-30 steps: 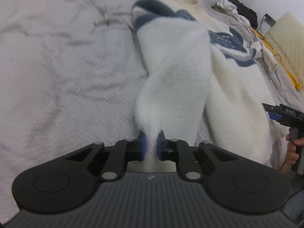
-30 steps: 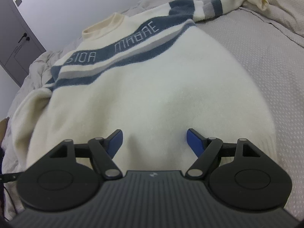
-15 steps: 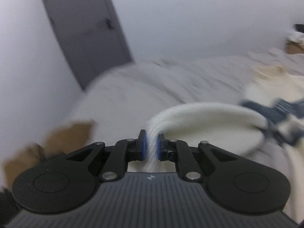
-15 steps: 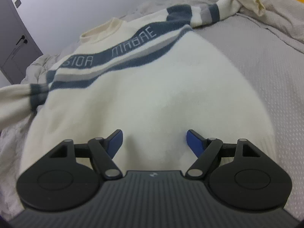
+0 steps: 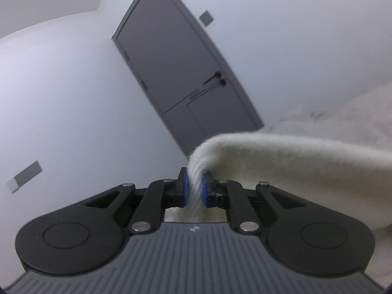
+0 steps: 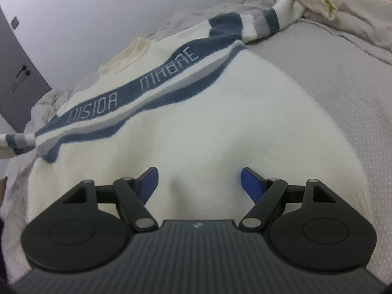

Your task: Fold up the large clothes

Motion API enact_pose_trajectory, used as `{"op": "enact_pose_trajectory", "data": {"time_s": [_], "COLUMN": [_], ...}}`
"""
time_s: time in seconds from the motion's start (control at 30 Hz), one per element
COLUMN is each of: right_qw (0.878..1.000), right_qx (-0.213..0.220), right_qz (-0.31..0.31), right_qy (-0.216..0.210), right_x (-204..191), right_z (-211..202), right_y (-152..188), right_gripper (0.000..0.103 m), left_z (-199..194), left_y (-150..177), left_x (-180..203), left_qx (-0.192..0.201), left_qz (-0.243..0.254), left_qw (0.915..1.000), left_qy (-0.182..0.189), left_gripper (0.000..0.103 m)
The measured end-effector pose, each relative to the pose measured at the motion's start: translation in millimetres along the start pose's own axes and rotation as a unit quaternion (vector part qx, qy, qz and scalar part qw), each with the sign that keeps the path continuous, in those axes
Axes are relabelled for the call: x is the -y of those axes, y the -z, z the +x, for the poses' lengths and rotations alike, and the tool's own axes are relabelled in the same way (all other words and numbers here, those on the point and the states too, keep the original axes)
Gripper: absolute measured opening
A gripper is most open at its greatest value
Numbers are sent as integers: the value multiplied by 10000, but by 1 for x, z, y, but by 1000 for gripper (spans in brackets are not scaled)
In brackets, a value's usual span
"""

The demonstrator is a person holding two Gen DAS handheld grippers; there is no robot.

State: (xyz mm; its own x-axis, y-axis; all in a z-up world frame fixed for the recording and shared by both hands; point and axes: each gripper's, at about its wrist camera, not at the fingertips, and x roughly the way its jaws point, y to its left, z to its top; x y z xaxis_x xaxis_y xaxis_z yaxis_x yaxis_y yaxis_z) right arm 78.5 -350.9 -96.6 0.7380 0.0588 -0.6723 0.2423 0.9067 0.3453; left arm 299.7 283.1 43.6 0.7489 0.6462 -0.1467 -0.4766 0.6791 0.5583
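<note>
Here one sweater (image 6: pixel 196 122), left tool (image 5: pixel 195 191) pinching its sleeve (image 5: pixel 281 161).

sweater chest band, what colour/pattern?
Dark blue band with pale lettering on the cream sweater, edged by grey and blue stripes. Clearest in the right wrist view.

Bare grey bedspread (image 6: pixel 330 73) right of sweater (image 6: pixel 196 127), rumpled blanket (image 6: pixel 355 24) beyond

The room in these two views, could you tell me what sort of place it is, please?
Most likely a bedroom: the sweater lies spread on a bed with a grey quilted cover and rumpled bedding, beside a plain wall and a grey door.
</note>
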Motion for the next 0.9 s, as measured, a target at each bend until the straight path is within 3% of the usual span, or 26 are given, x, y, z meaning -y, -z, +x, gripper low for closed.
{"op": "enact_pose_trajectory", "data": {"time_s": [0.17, 0.27, 0.33, 0.4, 0.53, 0.6, 0.7, 0.83, 0.9], "right_qw": [9996, 9996, 9994, 9993, 9994, 9993, 9987, 9976, 9973], "right_qx": [58, 60, 71, 66, 60, 72, 79, 99, 123], "right_qz": [-258, -242, -293, -318, -283, -314, -432, -580, -639], "right_qy": [119, 159, 174, 166, 184, 208, 277, 354, 351], "right_x": [-8, -9, -9, -8, -10, -12, -15, -18, -20], "right_z": [5, 7, 6, 6, 4, 3, 2, 1, -1], "right_y": [1, 1, 2, 3, 4, 5, 7, 9, 10], "right_gripper": [78, 78, 77, 77, 77, 77, 76, 76, 76], "left_z": [33, 42, 45, 43, 43, 46, 42, 42, 33], "left_y": [60, 88, 105, 121, 121, 126, 134, 148, 154], "left_x": [13, 15, 13, 6, 8, 0, -15, -27, -27], "left_qx": [-879, -1403, -1752, -1936, -2012, -2157, -2465, -2810, -2946], "left_qz": [-599, -1171, -1748, -2227, -2462, -2645, -3098, -3878, -4134], "left_qw": [9943, 9831, 9688, 9554, 9479, 9395, 9177, 8745, 8545], "left_qy": [80, 125, 129, 130, 219, 278, 334, 768, 1101], "left_gripper": [15, 21, 22, 22, 23, 26, 47, 66, 69]}}
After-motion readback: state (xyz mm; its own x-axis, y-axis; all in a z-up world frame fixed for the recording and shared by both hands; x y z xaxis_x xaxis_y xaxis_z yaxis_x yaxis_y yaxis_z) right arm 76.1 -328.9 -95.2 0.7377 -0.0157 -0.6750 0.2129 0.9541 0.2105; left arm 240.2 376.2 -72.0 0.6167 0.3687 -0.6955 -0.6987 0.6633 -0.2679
